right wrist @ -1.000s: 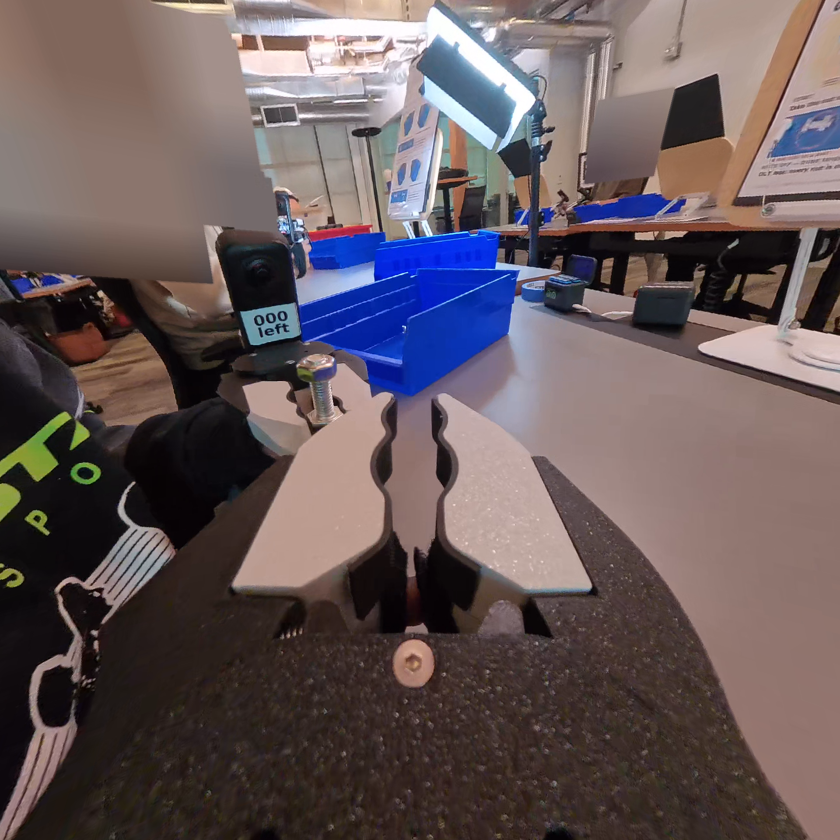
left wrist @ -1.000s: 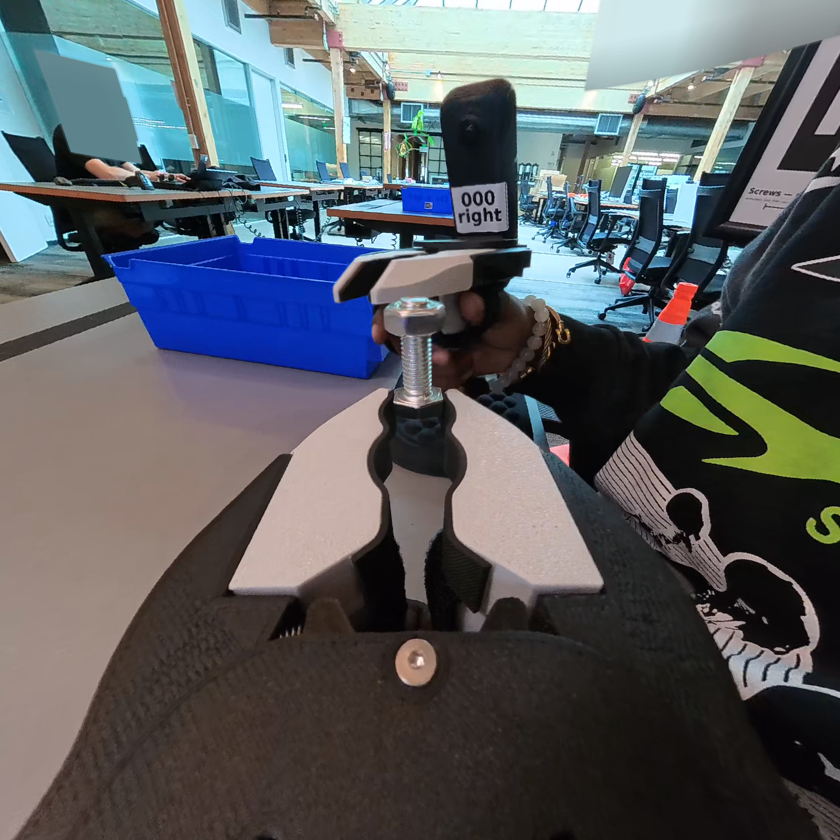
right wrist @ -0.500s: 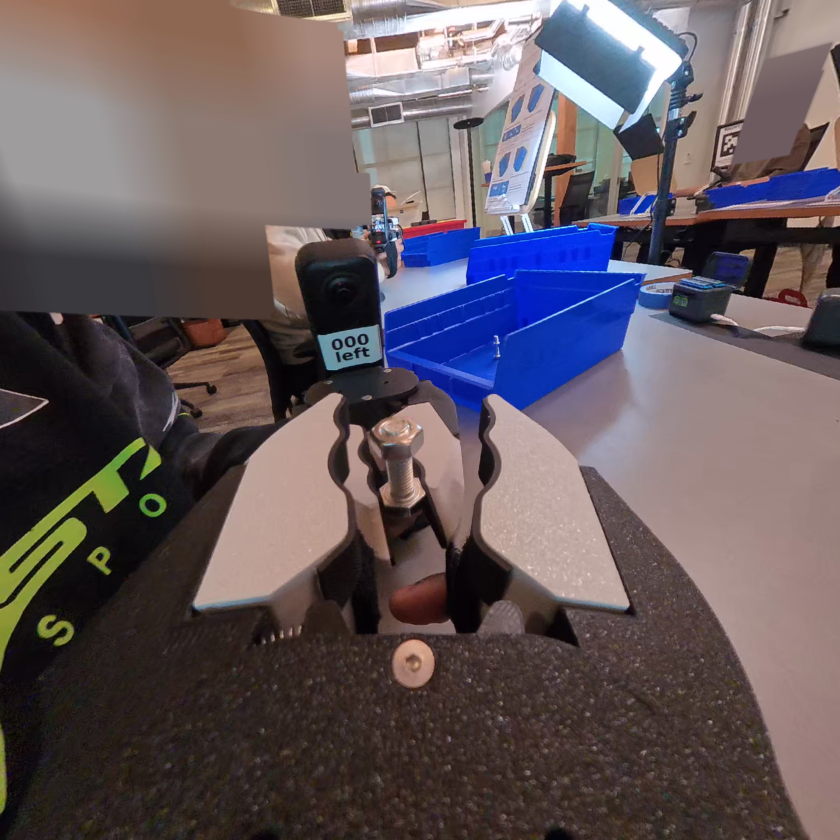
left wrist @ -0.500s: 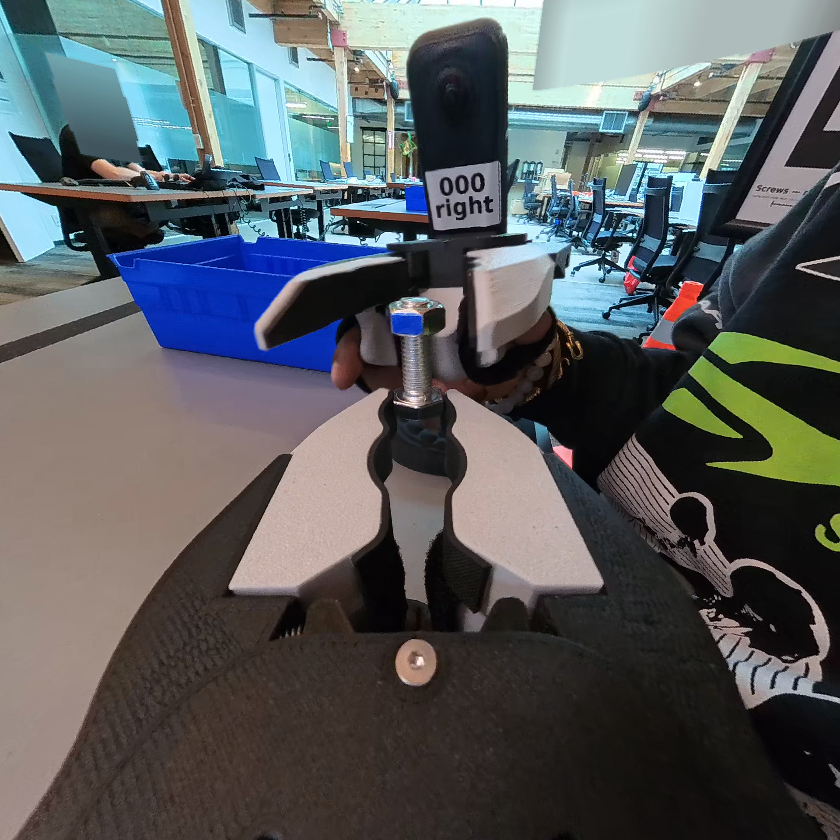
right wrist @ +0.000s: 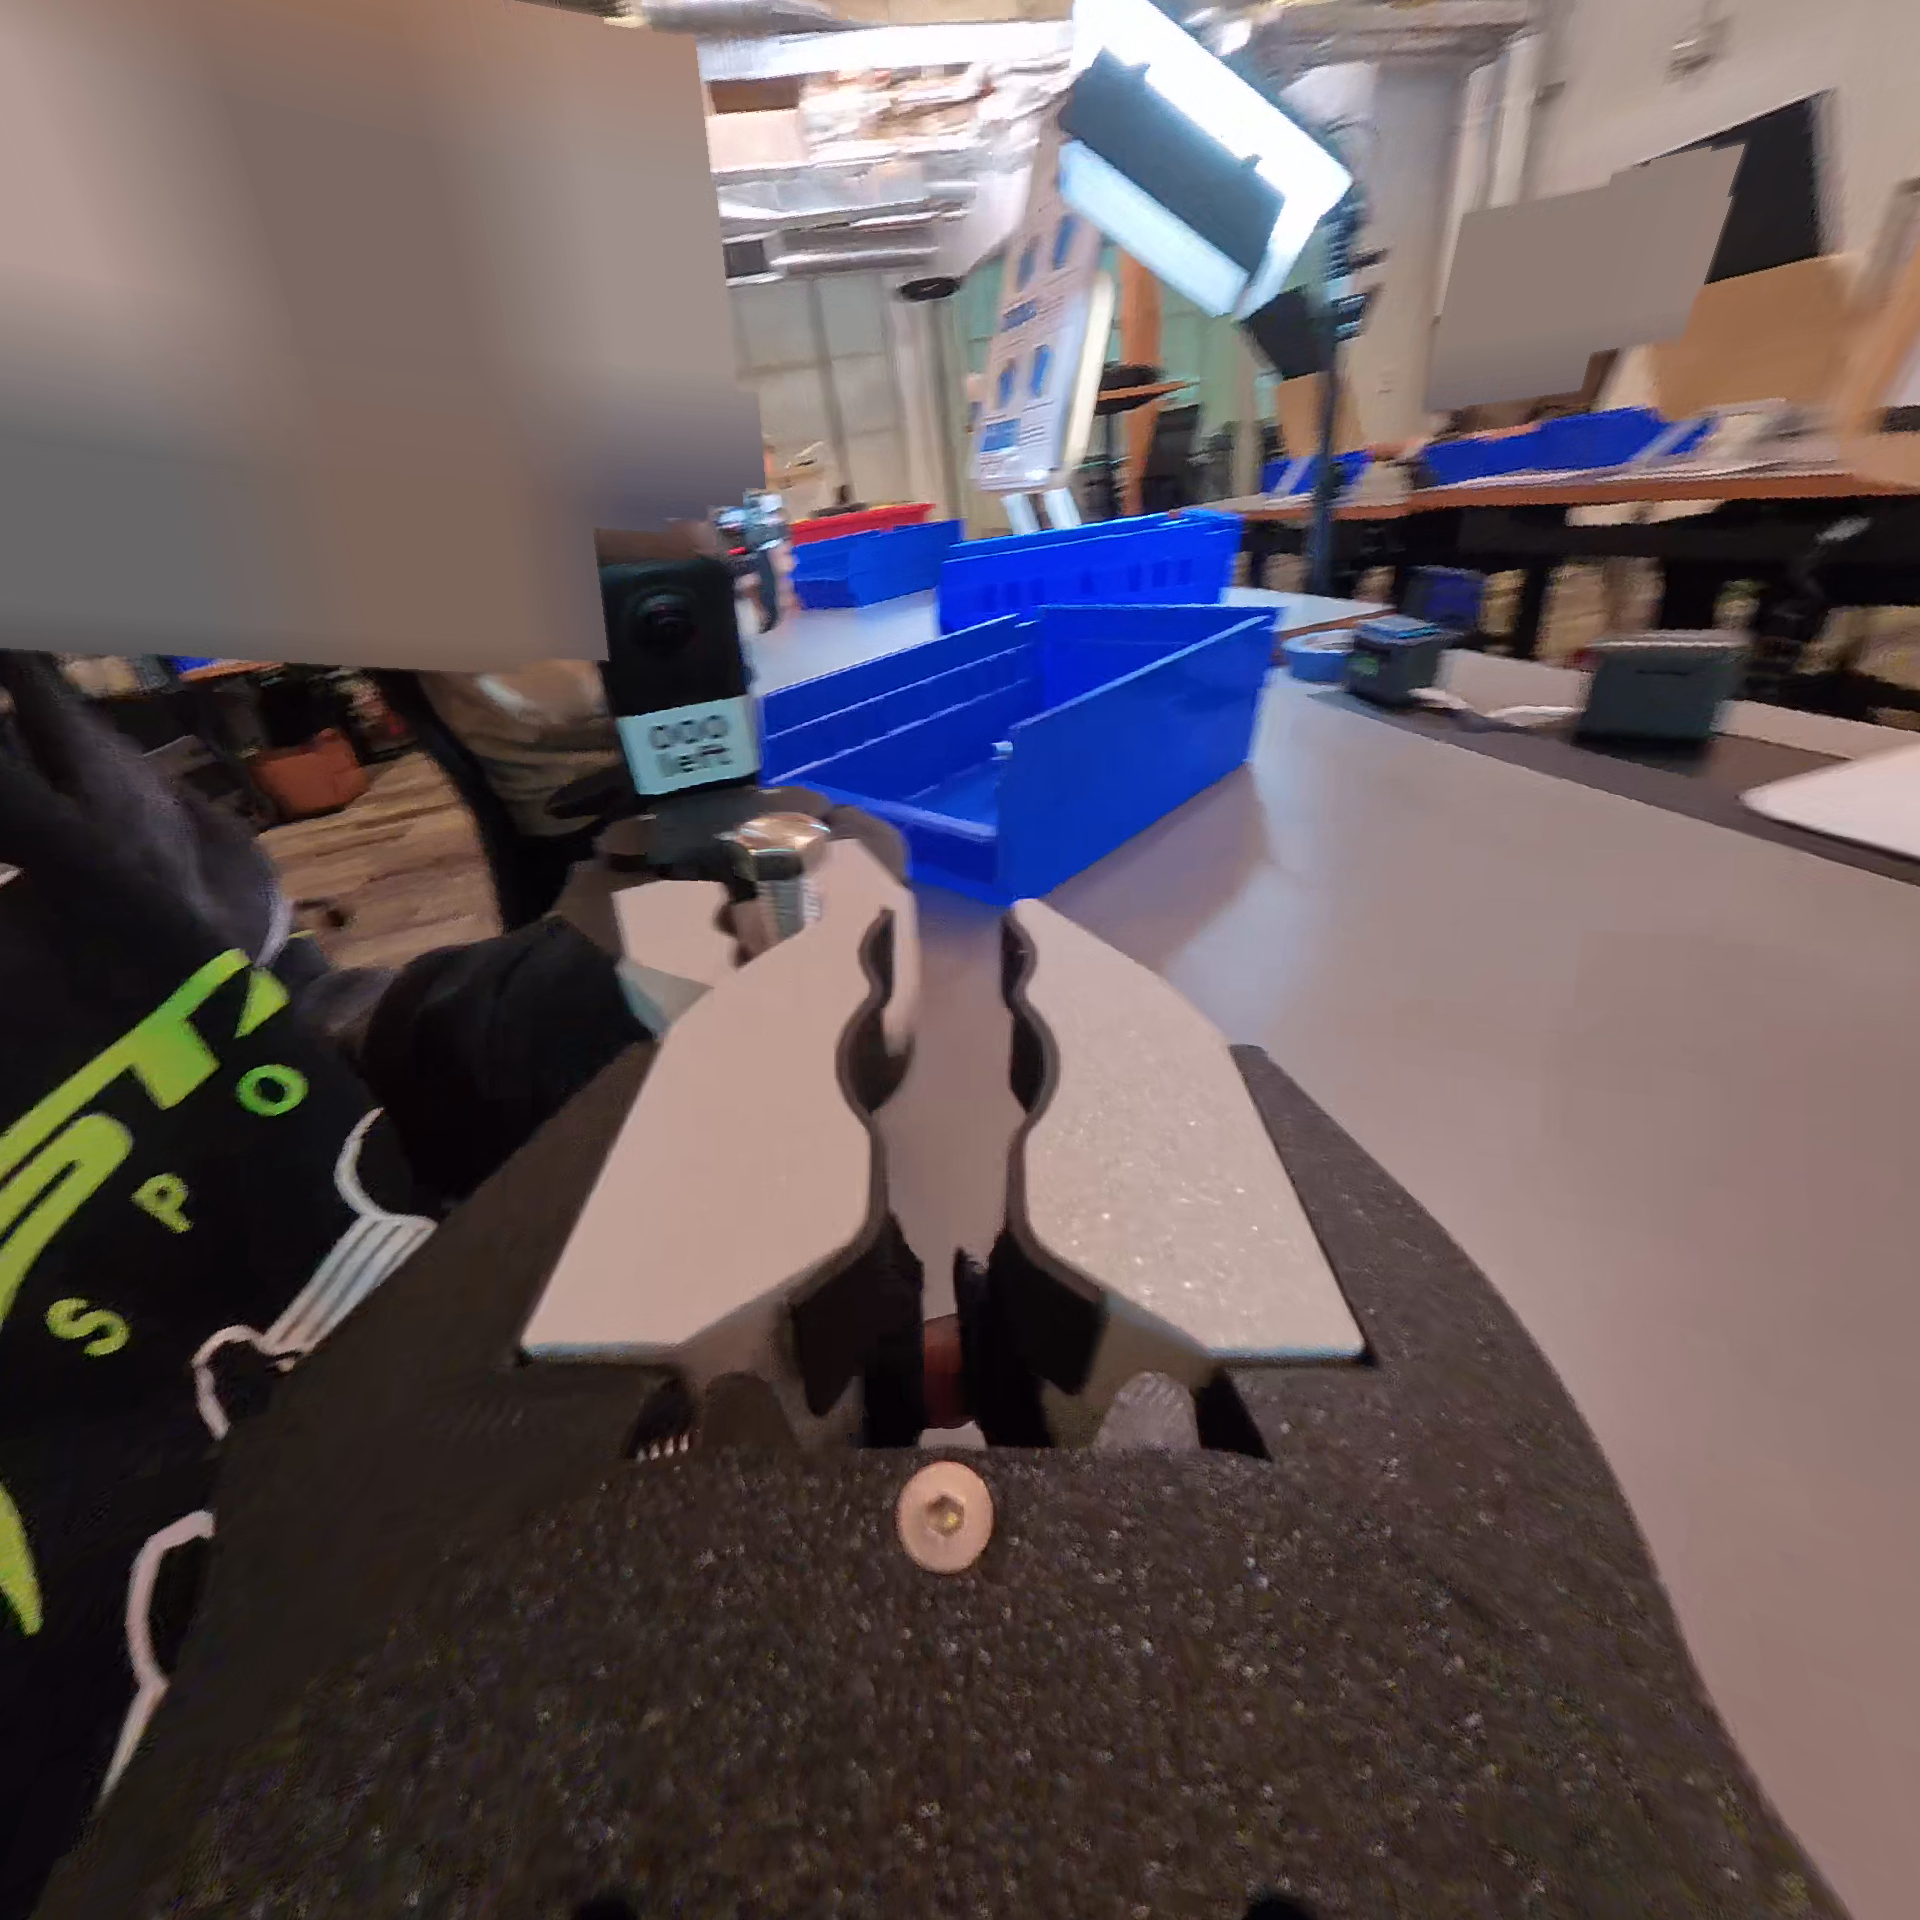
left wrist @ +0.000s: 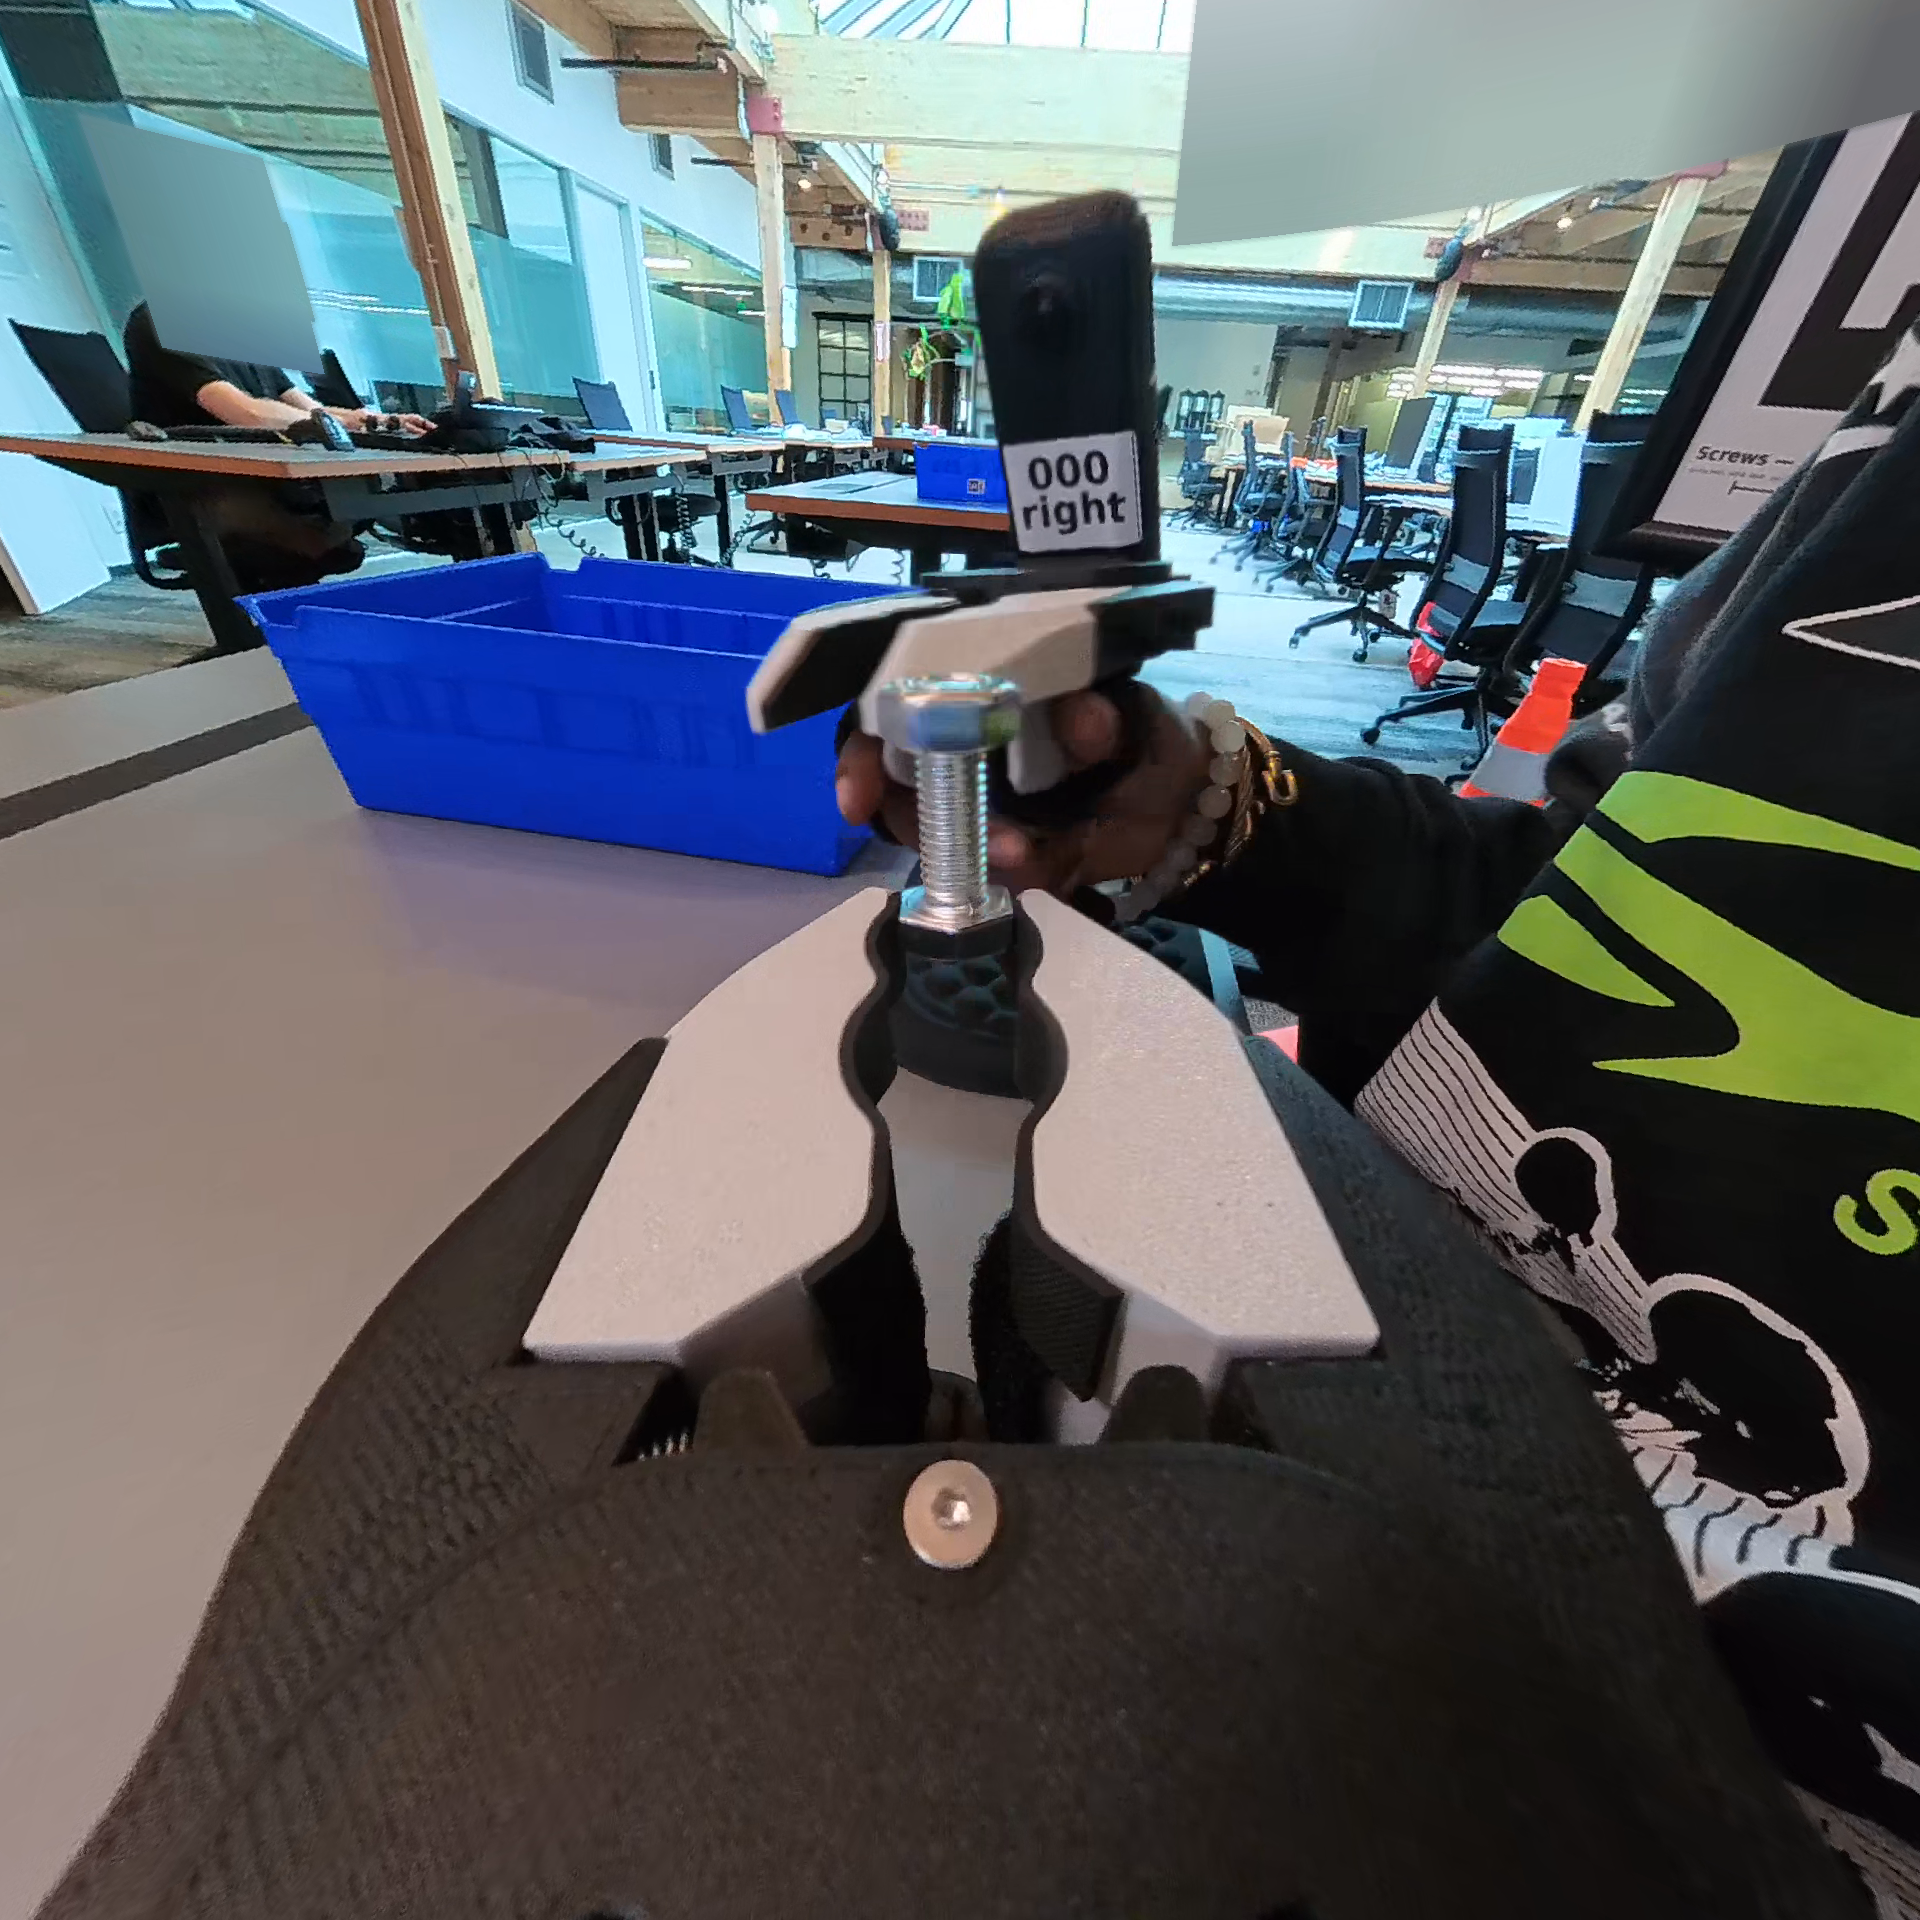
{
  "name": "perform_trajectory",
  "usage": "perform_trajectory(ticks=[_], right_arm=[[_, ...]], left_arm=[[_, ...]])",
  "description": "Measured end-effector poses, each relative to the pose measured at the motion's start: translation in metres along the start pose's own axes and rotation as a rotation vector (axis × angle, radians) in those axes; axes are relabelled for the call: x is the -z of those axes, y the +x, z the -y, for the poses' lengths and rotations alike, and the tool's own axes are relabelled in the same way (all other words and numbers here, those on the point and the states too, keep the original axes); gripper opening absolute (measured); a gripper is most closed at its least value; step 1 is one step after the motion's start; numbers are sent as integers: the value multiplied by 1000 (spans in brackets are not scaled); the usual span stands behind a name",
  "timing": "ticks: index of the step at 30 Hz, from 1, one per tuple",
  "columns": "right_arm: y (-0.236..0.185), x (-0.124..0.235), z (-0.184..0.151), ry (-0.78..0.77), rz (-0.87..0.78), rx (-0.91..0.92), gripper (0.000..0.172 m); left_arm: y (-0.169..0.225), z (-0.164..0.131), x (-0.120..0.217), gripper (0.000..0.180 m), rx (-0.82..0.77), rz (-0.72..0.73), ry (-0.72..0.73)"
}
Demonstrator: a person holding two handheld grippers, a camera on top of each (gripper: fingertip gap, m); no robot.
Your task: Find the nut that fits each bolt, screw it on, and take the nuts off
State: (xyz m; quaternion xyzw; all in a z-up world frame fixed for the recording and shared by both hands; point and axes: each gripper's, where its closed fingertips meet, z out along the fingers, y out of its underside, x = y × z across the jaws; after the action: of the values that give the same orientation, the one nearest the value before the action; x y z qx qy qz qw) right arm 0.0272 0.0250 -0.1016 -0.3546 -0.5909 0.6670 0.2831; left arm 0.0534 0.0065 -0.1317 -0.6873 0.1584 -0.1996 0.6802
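My left gripper (left wrist: pixel 954 927) is shut on a silver hex nut (left wrist: pixel 954 907), and its pads press the nut's flats. A silver bolt (left wrist: pixel 951 810) stands upright in the nut with its hex head on top. My right gripper (left wrist: pixel 831 691) hovers right behind the bolt head. In the right wrist view, the right gripper (right wrist: pixel 956 925) has its fingers a little apart, with only bare table between them. The bolt (right wrist: pixel 781 862) stands outside its left finger (right wrist: pixel 790 1039), not in its grasp. That view is blurred by motion.
A blue bin (left wrist: pixel 561 707) stands on the grey table (left wrist: pixel 312 987) beyond the grippers, and a small part (right wrist: pixel 1003 748) lies inside it. Dark devices (right wrist: pixel 1652 686) and a tape roll (right wrist: pixel 1314 655) sit at the far right. The person's black sleeve (left wrist: pixel 1403 883) is on the right. The tips of both grippers are at nearly the same place.
Half a second ago the right jaws stood wide around the bolt head. They have narrowed and swung aside, so the bolt is outside them. The left gripper still holds the nut.
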Motion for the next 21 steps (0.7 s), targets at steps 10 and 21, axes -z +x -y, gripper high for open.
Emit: perform_trajectory(ticks=[10,21], right_arm=[[-23,-11,-1,-12,115,-7,52],[-29,-49,0,-26,158,-21,54]], left_arm=[[-1,-2,-1,18,-4,7,-12],[1,-3,-2,18,-15,-1,-20]])
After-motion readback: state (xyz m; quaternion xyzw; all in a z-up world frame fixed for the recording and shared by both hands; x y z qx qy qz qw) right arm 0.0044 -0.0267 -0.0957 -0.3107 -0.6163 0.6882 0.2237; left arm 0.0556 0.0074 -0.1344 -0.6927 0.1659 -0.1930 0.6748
